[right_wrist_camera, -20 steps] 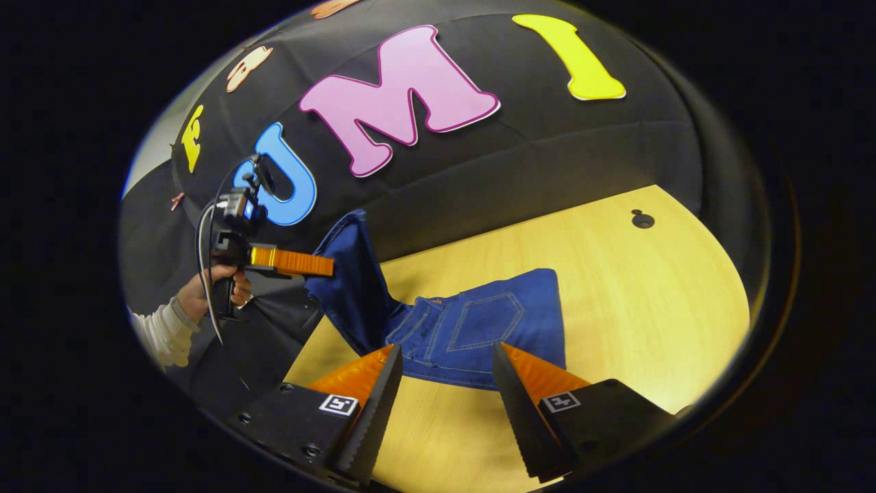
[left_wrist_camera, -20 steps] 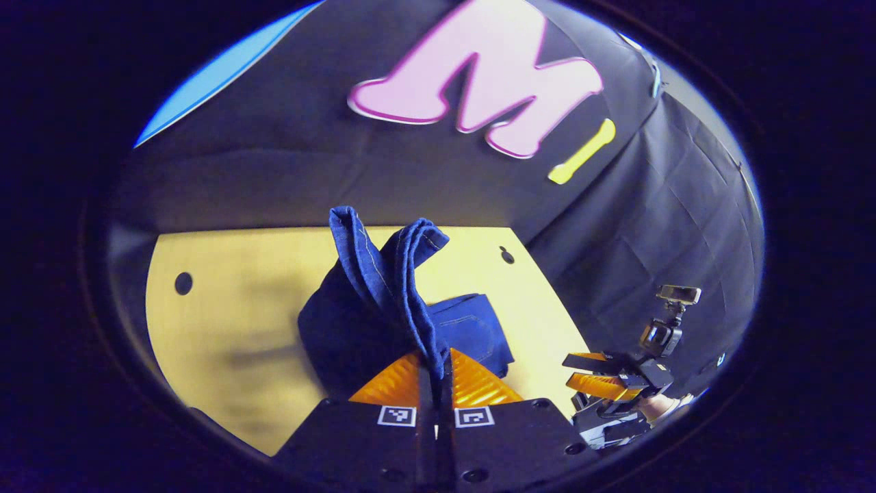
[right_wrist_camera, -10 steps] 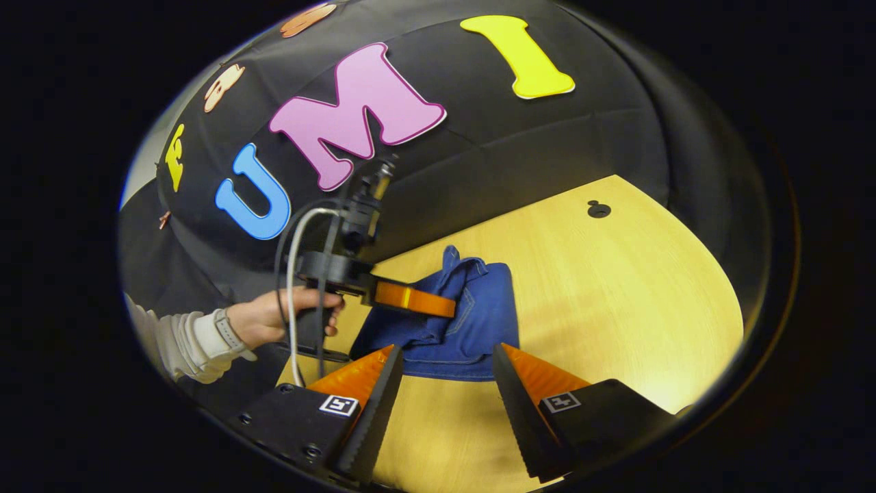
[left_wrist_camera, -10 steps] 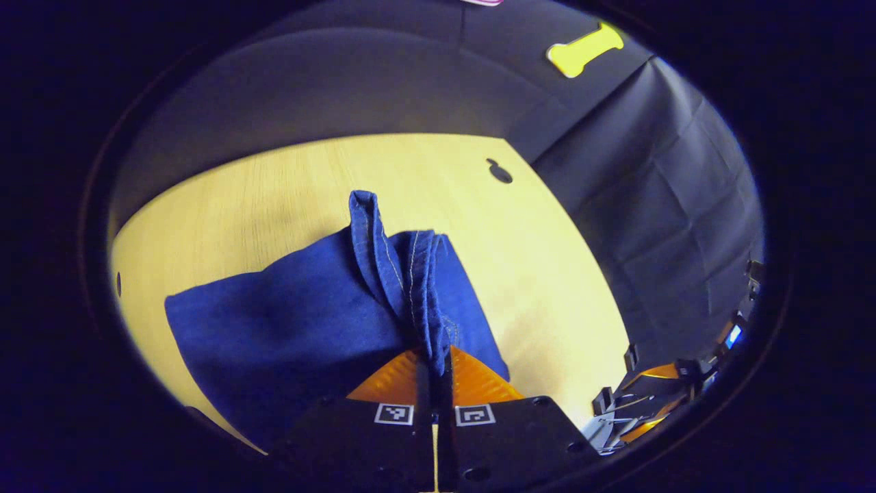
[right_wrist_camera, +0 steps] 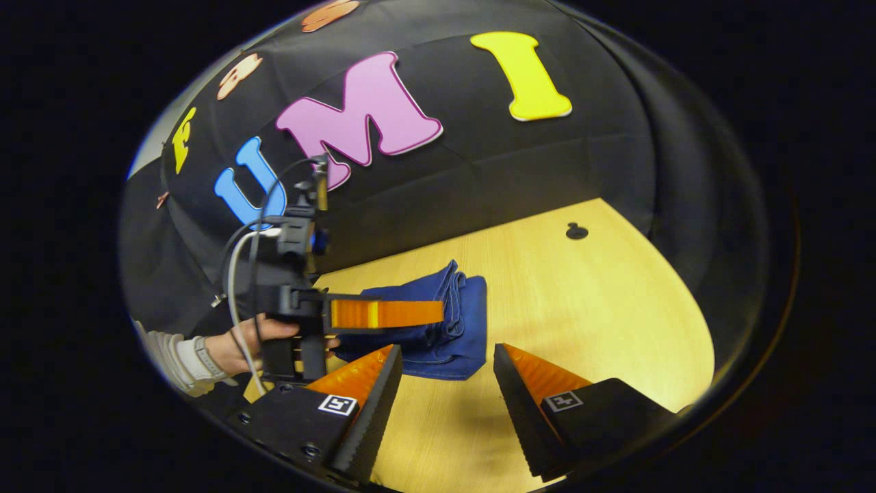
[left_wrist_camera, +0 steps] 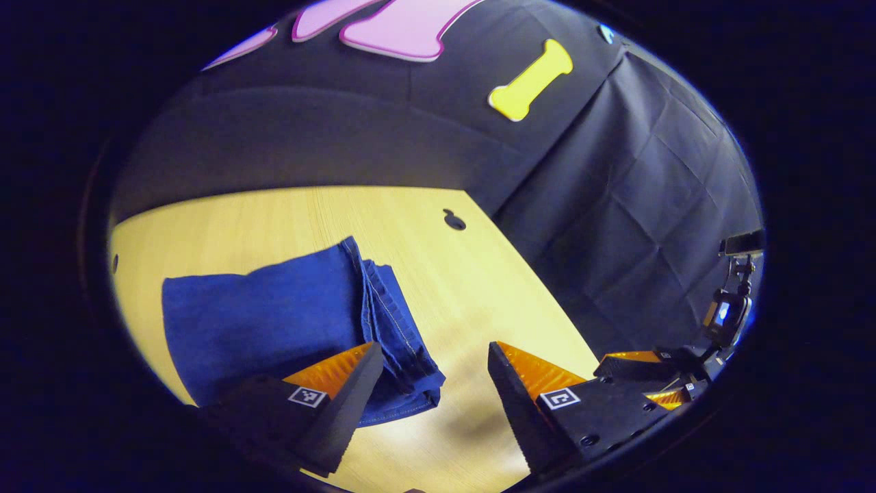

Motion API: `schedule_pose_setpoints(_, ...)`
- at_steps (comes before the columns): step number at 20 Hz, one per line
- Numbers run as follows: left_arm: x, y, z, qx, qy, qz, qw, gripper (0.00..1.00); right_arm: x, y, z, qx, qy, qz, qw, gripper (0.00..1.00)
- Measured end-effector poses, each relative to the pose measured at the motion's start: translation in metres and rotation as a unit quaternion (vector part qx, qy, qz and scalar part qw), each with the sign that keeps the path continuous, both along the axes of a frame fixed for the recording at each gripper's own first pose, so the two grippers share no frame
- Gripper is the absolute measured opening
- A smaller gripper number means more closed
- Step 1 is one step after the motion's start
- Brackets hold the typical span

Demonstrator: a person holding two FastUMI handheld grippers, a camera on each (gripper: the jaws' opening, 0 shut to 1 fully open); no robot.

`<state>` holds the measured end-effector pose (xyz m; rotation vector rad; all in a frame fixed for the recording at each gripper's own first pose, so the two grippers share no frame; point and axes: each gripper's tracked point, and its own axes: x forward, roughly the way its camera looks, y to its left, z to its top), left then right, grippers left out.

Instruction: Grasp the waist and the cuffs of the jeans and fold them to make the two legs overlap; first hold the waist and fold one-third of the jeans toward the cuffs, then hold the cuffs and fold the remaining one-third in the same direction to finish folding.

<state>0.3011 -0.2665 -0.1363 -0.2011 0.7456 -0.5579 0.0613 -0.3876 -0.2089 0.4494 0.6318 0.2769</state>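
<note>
Orange-faced fingers of the left gripper (left_wrist_camera: 432, 373) stand wide apart, nothing between them; we see its left finger (left_wrist_camera: 342, 394) over the jeans' edge. Jeans (left_wrist_camera: 287, 325) lie folded in a compact stack on the wooden table (left_wrist_camera: 479, 287), cuffs on top. Right gripper (right_wrist_camera: 441, 383) also spread wide, empty, near the stack w/o touching it.

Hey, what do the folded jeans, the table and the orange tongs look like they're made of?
Folded jeans: dark blue denim, matte, with pale contrast stitching along the hem and seams. Table: light yellowish wood or wood-look laminate, smooth with a faint straight grain; which of the two is unclear. Left tongs: fingers look like ribbed orange plastic, faced with dark toothed pads, probably rubber, on black bodies.
</note>
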Motion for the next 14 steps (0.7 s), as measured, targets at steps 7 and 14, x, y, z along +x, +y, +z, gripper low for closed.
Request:
schedule_pose_setpoints(7,-0.162,0.069,0.117,0.072,-0.203,0.119,0.969,0.97,-0.069,-0.013,0.125,-0.08,-0.133,-0.031,0.987,0.96)
schedule_pose_setpoints(14,-0.318,0.111,0.192,0.055,-0.276,0.244,0.928,0.96,-0.166,-0.017,0.237,-0.144,-0.241,-0.053,0.958,0.97)
